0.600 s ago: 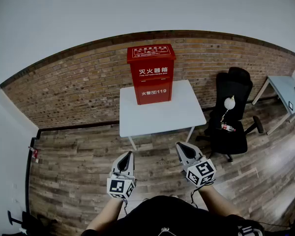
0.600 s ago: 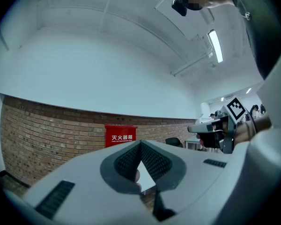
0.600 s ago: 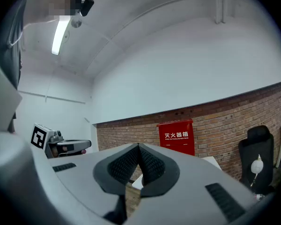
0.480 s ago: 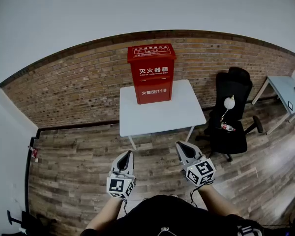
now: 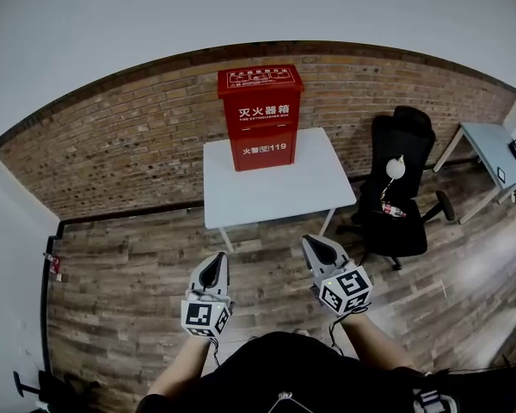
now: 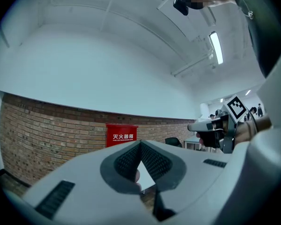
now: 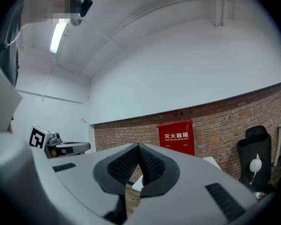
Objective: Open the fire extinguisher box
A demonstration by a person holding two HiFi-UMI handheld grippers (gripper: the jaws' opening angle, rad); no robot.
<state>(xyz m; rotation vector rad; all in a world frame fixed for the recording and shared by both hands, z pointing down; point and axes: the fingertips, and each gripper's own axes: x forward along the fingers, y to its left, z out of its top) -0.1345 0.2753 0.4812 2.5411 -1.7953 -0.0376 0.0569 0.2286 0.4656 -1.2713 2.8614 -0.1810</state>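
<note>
A red fire extinguisher box [image 5: 260, 116] with white lettering stands upright and closed at the back of a white table [image 5: 273, 189], against the brick wall. It shows small and far in the left gripper view [image 6: 121, 135] and the right gripper view [image 7: 176, 137]. My left gripper [image 5: 213, 267] and right gripper [image 5: 315, 246] hover over the wooden floor, well short of the table, both pointing towards the box. Each is shut with nothing between its jaws [image 6: 140, 143] [image 7: 138, 146].
A black office chair [image 5: 398, 188] with a white round object on it stands right of the table. A grey desk [image 5: 490, 151] sits at the far right. Wooden floor [image 5: 120, 274] lies between me and the table, with the brick wall [image 5: 120, 153] behind.
The view has shifted slightly: box and table sit a little higher and further left in the picture, and both grippers show a little lower left. Jaws stay shut.
</note>
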